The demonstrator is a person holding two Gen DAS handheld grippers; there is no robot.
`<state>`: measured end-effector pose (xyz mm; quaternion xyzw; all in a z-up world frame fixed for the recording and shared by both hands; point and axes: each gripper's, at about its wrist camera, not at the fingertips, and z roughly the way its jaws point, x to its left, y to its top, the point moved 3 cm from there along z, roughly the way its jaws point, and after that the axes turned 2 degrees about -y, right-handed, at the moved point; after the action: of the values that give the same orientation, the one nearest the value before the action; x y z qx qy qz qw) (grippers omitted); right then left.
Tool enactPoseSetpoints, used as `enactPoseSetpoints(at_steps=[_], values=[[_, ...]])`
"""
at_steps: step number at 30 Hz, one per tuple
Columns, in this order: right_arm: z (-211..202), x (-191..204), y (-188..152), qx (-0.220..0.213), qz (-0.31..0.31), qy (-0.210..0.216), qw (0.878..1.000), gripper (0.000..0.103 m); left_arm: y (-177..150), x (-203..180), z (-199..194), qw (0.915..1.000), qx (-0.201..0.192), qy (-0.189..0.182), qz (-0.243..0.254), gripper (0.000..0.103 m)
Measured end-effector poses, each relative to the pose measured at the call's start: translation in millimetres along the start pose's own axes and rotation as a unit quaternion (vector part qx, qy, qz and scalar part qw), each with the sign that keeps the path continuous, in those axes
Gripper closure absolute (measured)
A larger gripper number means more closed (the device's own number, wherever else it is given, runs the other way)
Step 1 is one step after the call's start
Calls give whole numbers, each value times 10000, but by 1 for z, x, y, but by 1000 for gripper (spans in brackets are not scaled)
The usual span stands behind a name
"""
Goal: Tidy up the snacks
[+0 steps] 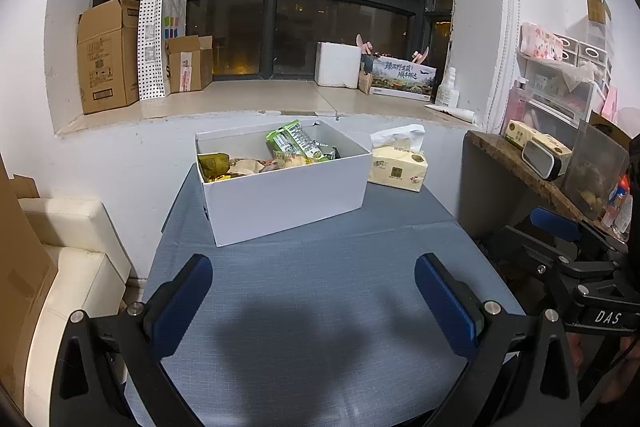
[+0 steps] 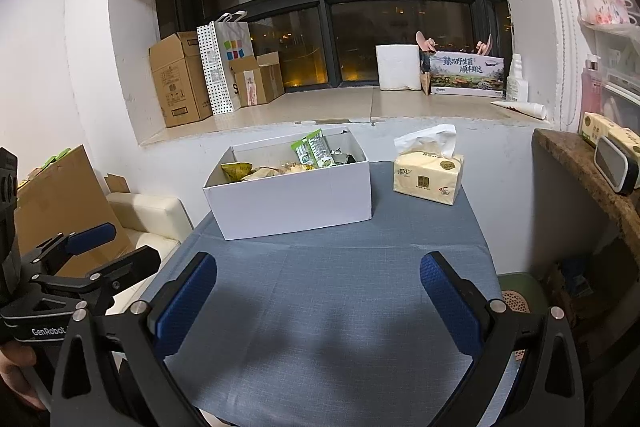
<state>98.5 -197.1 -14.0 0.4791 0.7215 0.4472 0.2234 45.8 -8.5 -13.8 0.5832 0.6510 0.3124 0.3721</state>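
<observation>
A white open box (image 1: 288,193) stands at the far side of the blue-grey table (image 1: 320,287); it also shows in the right wrist view (image 2: 296,201). It holds several snack packets, among them green wrappers (image 1: 298,143) (image 2: 318,150) and a yellow-green bag (image 1: 214,163) (image 2: 237,171). My left gripper (image 1: 314,301) is open and empty above the bare near half of the table. My right gripper (image 2: 320,301) is open and empty too, a little to the right of the left one. Each gripper shows at the edge of the other's view.
A yellow tissue pack (image 1: 398,171) (image 2: 429,177) lies right of the box. A cream sofa (image 1: 68,267) and cardboard stand at the left, a brown shelf (image 1: 532,173) with clutter at the right. The window sill (image 1: 248,99) behind carries cartons and bags.
</observation>
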Motion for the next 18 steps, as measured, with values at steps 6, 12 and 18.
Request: enactPoseSetpoints(at_steps=[6, 12, 18], values=[[0, 0, 0, -3, -6, -5, 10000, 0, 0, 0, -1, 10000, 9, 10, 3, 0], [0, 1, -1, 2, -11, 17, 10000, 0, -1, -1, 0, 10000, 22, 31, 13, 0], [-1, 2, -1, -4, 2, 30, 10000, 0, -1, -2, 0, 10000, 40, 17, 39, 0]])
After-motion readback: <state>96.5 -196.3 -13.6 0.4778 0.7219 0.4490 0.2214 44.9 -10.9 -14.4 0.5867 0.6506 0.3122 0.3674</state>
